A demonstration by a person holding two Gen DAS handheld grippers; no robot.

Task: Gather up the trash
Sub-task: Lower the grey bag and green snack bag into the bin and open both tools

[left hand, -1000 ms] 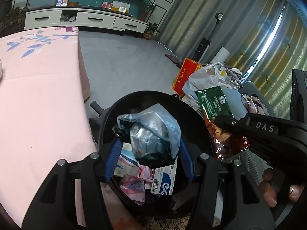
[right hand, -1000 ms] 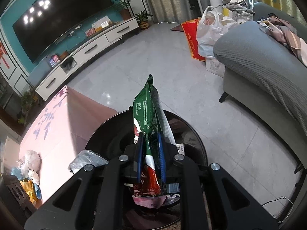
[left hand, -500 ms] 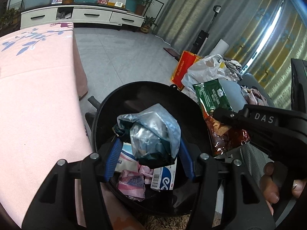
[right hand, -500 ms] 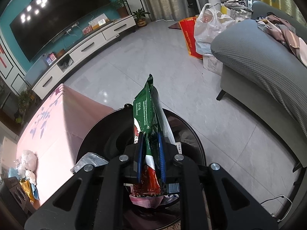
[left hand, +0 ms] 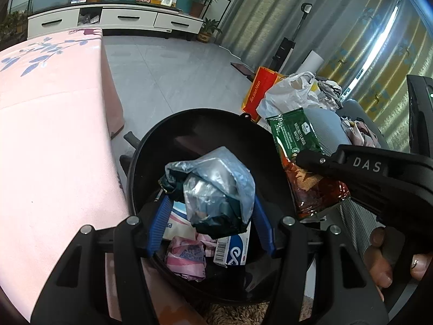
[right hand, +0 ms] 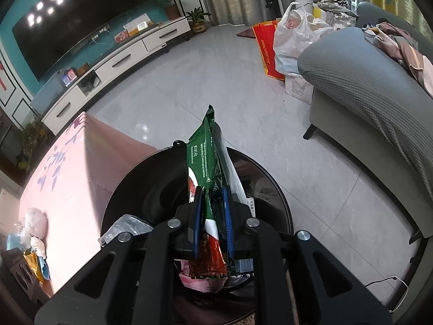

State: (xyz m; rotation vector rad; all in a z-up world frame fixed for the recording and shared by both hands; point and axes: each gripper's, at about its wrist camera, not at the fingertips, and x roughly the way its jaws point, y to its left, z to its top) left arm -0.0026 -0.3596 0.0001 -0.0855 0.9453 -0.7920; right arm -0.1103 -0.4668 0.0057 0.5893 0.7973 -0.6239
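Observation:
My left gripper (left hand: 211,203) is shut on a crumpled clear plastic bag (left hand: 213,187) and holds it over the round black trash bin (left hand: 194,119). The bin holds a pink wrapper (left hand: 186,257) and a white and blue box (left hand: 232,249). My right gripper (right hand: 212,216) is shut on a green and red snack wrapper (right hand: 205,159), upright above the bin (right hand: 278,197). In the left wrist view the right gripper (left hand: 311,159) and its wrapper (left hand: 295,138) hang over the bin's right rim. The plastic bag also shows in the right wrist view (right hand: 127,224).
A pink-covered table (left hand: 48,140) lies left of the bin, with more trash at its far left end (right hand: 32,230). A grey sofa (right hand: 373,92) stands to the right. A white plastic bag (right hand: 295,32) and a red bag (right hand: 266,51) sit on the tiled floor beyond.
Both grippers have drifted slightly forward over the bin with their loads still held. Neither grip has changed.

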